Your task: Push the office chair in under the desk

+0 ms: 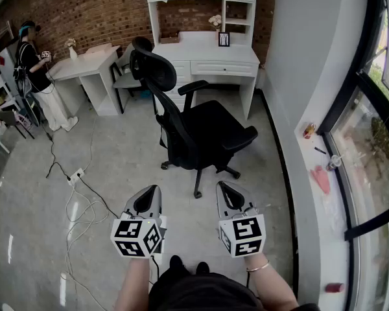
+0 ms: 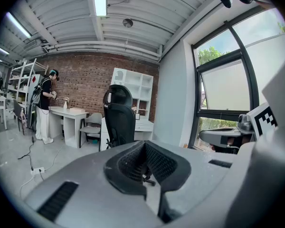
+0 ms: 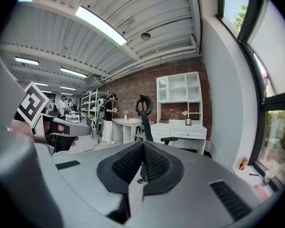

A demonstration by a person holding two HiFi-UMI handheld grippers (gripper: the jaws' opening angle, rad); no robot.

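Bits that are hard to see

The shelves above the desk (image 1: 211,54) run off the top edge; the office chair (image 1: 194,125) hides part of the desk's front; in the left gripper view the left gripper (image 2: 145,148) covers most of the chair below its back; the small things on the window sill (image 1: 314,219) are too tiny to name.

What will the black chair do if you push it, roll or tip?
It will probably roll easily: the chair stands on small wheels on a smooth floor. Pushed high on its tall back, it might lean a little, though the wide legs should keep it up.
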